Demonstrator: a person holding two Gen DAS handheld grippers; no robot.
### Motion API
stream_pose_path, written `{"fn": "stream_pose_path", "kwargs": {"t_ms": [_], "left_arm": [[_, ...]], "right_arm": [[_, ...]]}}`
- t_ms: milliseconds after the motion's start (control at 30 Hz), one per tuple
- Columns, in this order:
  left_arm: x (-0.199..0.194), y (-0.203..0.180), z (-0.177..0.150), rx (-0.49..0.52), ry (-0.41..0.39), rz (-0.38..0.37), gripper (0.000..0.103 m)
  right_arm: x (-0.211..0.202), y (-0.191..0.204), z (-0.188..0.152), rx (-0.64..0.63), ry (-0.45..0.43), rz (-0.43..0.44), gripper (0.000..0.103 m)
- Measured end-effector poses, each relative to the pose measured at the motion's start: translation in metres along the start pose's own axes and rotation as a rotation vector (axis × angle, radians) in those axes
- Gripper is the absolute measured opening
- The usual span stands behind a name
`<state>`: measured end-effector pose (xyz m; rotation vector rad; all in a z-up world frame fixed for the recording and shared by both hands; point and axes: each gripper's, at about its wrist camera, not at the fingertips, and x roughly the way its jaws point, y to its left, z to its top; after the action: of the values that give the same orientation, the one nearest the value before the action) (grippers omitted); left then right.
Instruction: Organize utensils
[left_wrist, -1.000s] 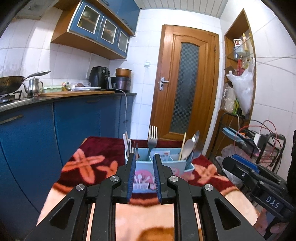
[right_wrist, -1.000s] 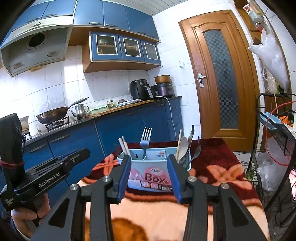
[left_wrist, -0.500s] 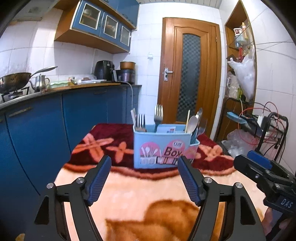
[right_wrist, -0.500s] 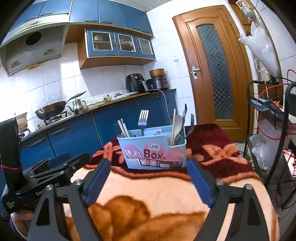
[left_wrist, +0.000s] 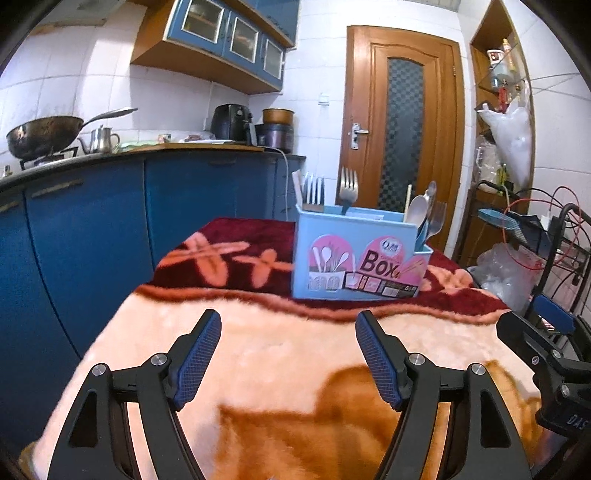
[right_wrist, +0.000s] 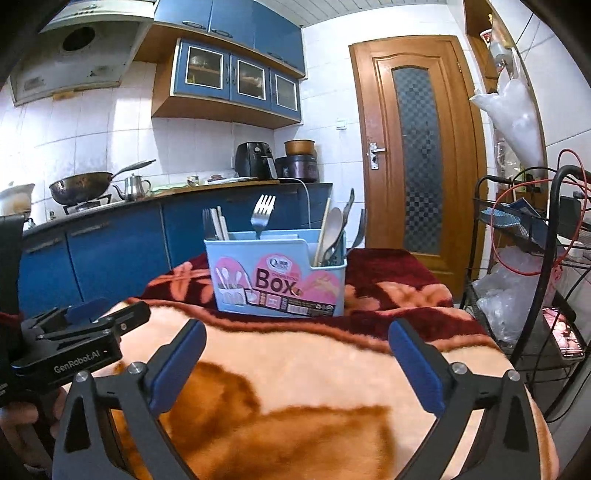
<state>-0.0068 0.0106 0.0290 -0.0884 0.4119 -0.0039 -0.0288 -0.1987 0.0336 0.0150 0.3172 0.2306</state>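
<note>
Left wrist view shows the left gripper (left_wrist: 288, 325) with its jaws spread wide and nothing between them, held over the near part of a fleecy blanket (left_wrist: 295, 354) that is peach and orange close by and dark red with orange flowers farther off. On the far, dark red part stands a light blue utensil box (left_wrist: 354, 254) (pink panels and the word "Box" on its front), well apart from the fingertips. Forks (left_wrist: 349, 188) rise tines-up from its left and middle compartments, and spoons (left_wrist: 419, 212) lean out of the lower compartment at its right end, beside a pale wooden stick. At the right edge of this view the other tool's black body shows.

Right wrist view shows the right gripper (right_wrist: 295, 332) likewise released, jaws far apart and gripping nothing, above the same blanket, with the box straight ahead on the far side. From here 1 fork (right_wrist: 263, 214) stands upright in the middle, pale chopsticks (right_wrist: 221, 225) lean at the left, and the spoons and a dark handle crowd the right end. The left tool sits low at the left of this view.

Behind the table run blue cabinets (right_wrist: 110, 254) under a counter with a wok (right_wrist: 81, 188) and a kettle (right_wrist: 133, 186). A wooden door (right_wrist: 417, 147) stands at the far right, next to a wire rack (right_wrist: 532, 236) with plastic bags.
</note>
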Motion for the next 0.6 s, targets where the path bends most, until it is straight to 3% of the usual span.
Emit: {"fn": "stream_pose_path", "kwargs": {"t_ms": [600], "left_arm": [[0.010, -0.001, -0.012, -0.020, 0.033, 0.000, 0.076]], "right_arm": [[0.016, -0.012, -0.016, 0.037, 0.059, -0.045, 0.101]]}}
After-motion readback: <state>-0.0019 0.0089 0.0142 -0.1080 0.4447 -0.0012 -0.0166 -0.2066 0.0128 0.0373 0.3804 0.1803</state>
